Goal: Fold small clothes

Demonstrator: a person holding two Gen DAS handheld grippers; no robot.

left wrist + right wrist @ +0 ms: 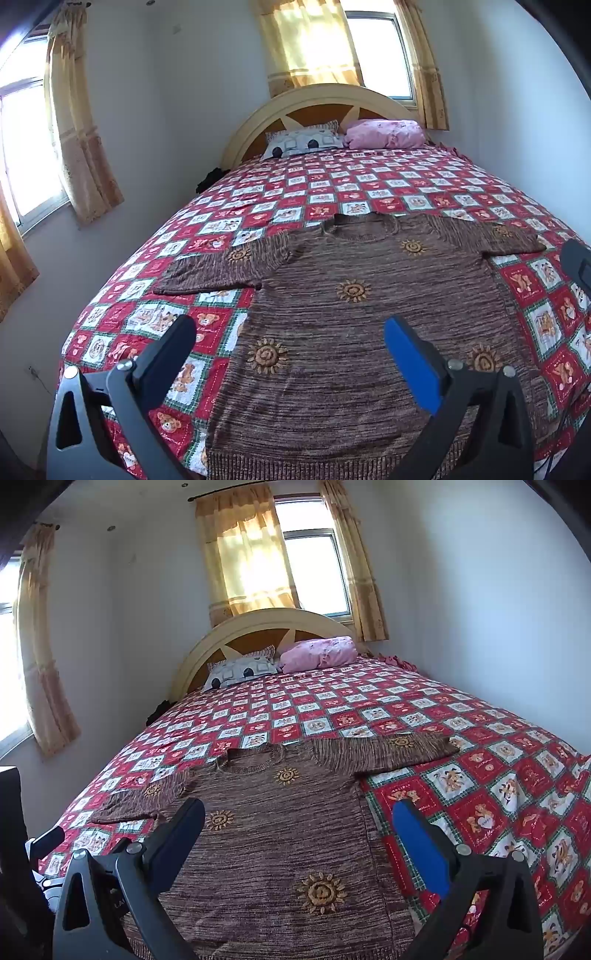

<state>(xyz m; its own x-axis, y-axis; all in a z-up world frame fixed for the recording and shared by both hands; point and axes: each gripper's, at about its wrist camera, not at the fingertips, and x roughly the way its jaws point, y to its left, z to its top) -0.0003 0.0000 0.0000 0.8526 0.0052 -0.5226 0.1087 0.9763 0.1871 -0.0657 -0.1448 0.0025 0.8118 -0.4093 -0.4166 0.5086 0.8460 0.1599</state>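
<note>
A brown knitted sweater [369, 317] with orange sun motifs lies flat, front up, on the bed, both sleeves spread sideways and its hem toward me. My left gripper [291, 332] hovers open above the sweater's lower left part, nothing between its fingers. In the right wrist view the same sweater [280, 834] fills the centre. My right gripper [301, 812] hangs open over its lower right side, one finger above the knit and the blue-padded finger above the bedspread. The right gripper's body [578, 266] shows at the right edge of the left wrist view.
The bed carries a red and white checked bedspread [332, 184] with bear pictures. A grey pillow [303, 142] and a pink pillow [384, 133] lie against the cream headboard [325, 99]. Walls close in on both sides; curtained windows stand behind and to the left.
</note>
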